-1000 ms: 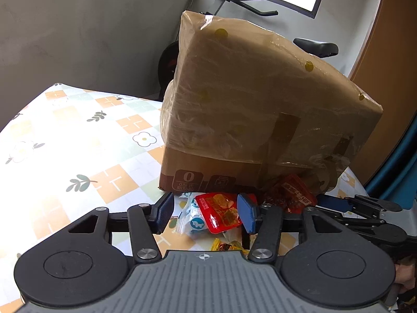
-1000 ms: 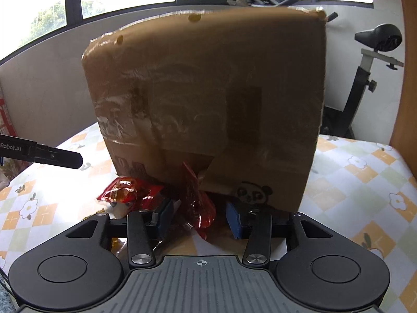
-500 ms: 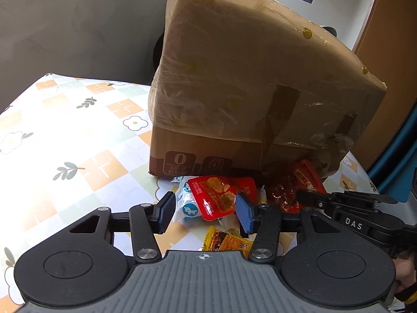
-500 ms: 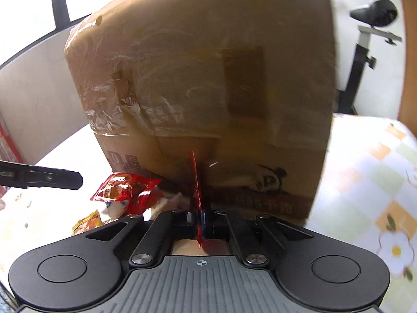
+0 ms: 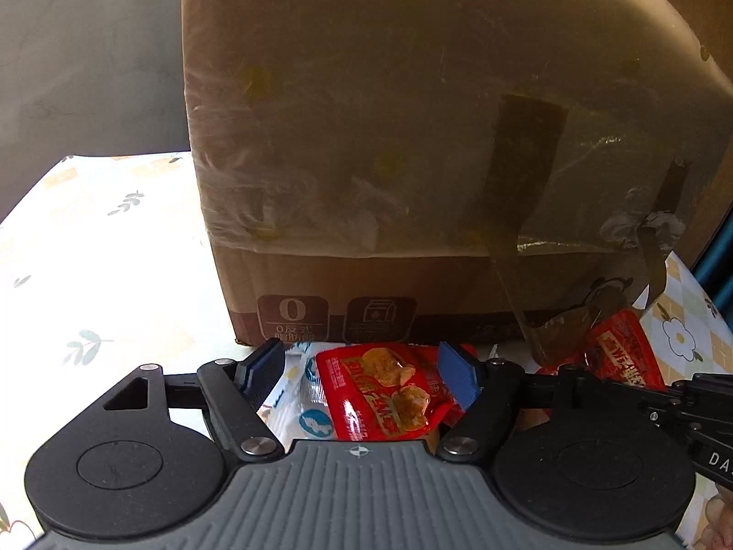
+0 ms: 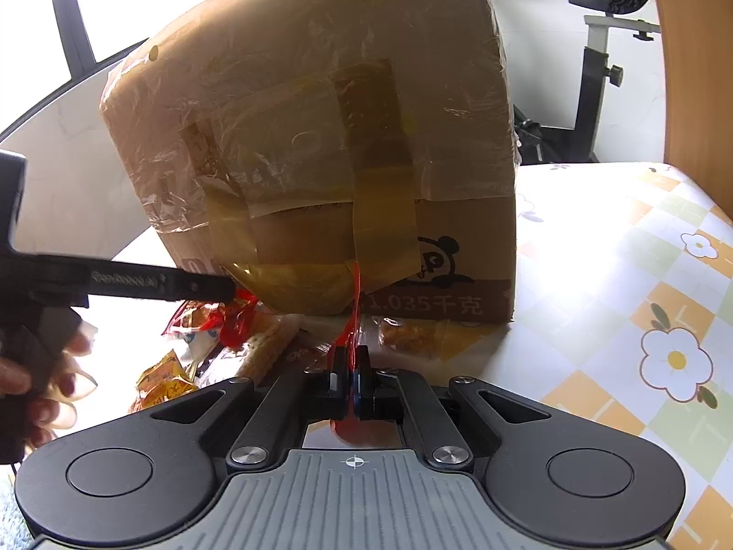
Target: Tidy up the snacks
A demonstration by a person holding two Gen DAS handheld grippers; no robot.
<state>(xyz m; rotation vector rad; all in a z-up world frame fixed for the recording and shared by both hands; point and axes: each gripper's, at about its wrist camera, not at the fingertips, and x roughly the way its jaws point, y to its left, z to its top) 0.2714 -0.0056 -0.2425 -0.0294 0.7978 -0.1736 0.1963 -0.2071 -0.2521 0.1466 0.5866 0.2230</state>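
Right wrist view: right tool (image 6: 350, 373) clamps a thin red snack wrapper (image 6: 355, 302) at frame centre, below the taped cardboard box (image 6: 320, 137). Left tool (image 5: 359, 373) jaws are opening around a red chip packet (image 5: 385, 394), untouched. Next: closing squarely.

Floral checked tablecloth (image 6: 641, 247), exercise bike (image 6: 595, 68) by white wall (image 6: 545, 64), bright windows (image 6: 27, 23), wooden panel (image 6: 696, 68)

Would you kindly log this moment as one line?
left tongs: opening over red snack packet | right tongs: shut on red wrapper | cardboard box: behind
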